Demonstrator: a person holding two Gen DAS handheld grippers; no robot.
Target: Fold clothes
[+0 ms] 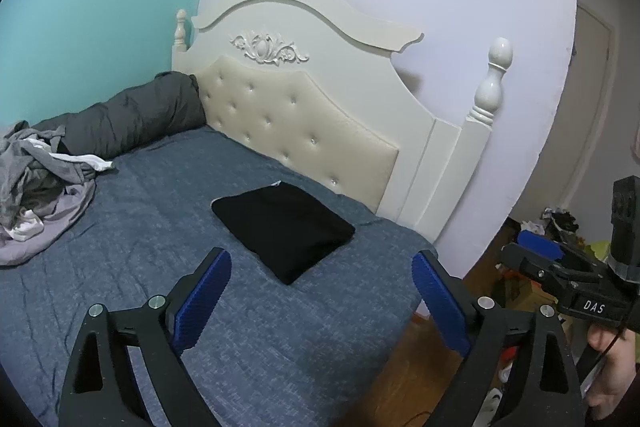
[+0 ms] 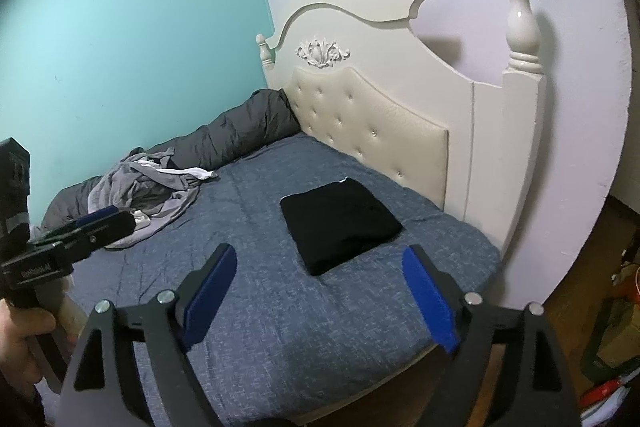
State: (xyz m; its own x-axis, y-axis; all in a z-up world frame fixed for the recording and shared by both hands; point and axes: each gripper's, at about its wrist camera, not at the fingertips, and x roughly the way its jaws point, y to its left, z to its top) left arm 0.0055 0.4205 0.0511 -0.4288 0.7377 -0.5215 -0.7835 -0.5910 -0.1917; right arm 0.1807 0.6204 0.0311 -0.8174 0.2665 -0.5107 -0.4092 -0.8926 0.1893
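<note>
Both the left hand-held gripper (image 1: 322, 291) and right hand-held gripper (image 2: 320, 291) hang released over the bed (image 1: 160, 247), folded black garment (image 1: 284, 229) just ahead, unfolded grey pile (image 1: 36, 183) off left.

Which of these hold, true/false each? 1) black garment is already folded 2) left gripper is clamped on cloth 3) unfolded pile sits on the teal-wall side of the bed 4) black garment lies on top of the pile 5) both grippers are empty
1) True: the black garment lies as a neat folded rectangle on the blue bedspread.
2) False: the left gripper is open, nothing between its blue pads.
3) True: the grey and white pile lies by the teal wall, next to a dark grey rolled duvet.
4) False: it lies apart from the pile, nearer the headboard.
5) True: the right gripper is open and empty too.
</note>
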